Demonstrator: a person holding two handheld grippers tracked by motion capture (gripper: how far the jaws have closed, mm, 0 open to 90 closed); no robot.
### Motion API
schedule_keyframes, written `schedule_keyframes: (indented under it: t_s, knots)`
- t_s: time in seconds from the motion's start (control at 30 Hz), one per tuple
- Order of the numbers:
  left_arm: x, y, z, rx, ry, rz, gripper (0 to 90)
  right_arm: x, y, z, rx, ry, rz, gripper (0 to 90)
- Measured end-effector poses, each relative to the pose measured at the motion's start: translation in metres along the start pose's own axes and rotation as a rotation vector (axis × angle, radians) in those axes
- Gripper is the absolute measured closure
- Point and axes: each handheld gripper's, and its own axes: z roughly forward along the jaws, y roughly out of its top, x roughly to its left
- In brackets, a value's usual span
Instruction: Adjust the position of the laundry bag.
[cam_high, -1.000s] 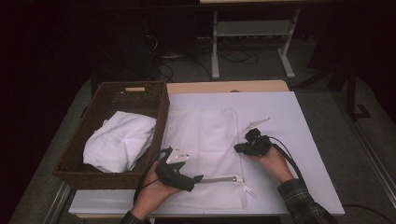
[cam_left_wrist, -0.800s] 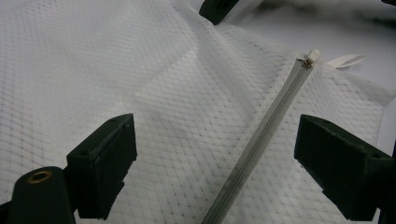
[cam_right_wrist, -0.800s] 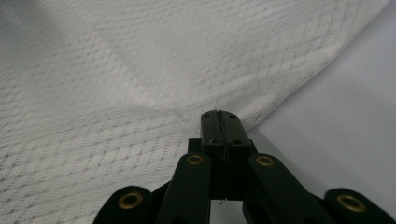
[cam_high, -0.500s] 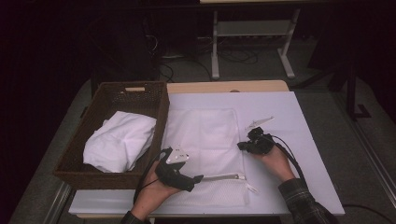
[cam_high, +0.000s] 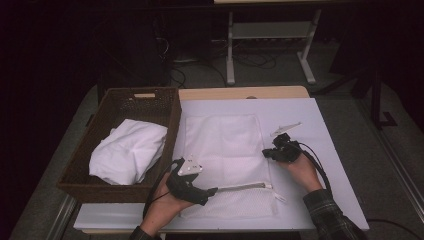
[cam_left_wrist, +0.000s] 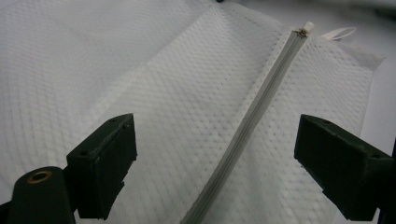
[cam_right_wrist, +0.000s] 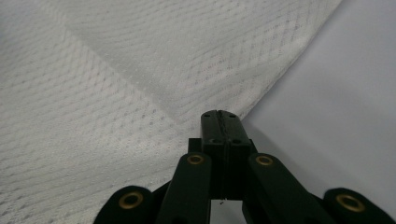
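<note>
White tabletop (cam_high: 330, 150) bears mesh bag (cam_high: 220, 145), wicker basket (cam_high: 125, 100); dark room.

The left gripper (cam_left_wrist: 215, 172) hangs low over a white mesh laundry bag (cam_left_wrist: 177, 107) with its 2 black jaws set wide apart, 1 at lower left and 1 at lower right. Nothing is clamped between them. A grey-white zipper (cam_left_wrist: 254, 121) runs diagonally across the mesh, from the bottom edge between the jaws up to the upper right. The zipper pull (cam_left_wrist: 303, 30) sits at that far end. Just beyond it lies a small white fabric loop (cam_left_wrist: 340, 33). The mesh shows a soft fold running beside the zipper.
</note>
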Motion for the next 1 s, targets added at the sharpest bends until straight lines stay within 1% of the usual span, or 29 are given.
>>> schedule_keyframes:
  t_s: [0.03, 0.33, 0.9, 1.0]
  knots:
    - [0.000, 0.000, 0.000, -0.001, -0.001, 0.000, 12.5, -0.002, -0.001, 0.000, -0.002, -0.004, -0.006, 90.0]
    - [0.000, 0.000, 0.000, 0.000, -0.001, 0.000, 12.4, -0.014, -0.005, -0.008, -0.001, -0.030, 0.010, 90.0]
    - [0.000, 0.000, 0.000, 0.000, 0.000, -0.001, 12.5, -0.039, -0.017, -0.022, -0.022, -0.072, 0.073, 90.0]
    - [0.000, 0.000, 0.000, 0.001, 0.001, -0.001, 12.5, -0.044, -0.020, -0.024, -0.022, -0.083, 0.090, 90.0]
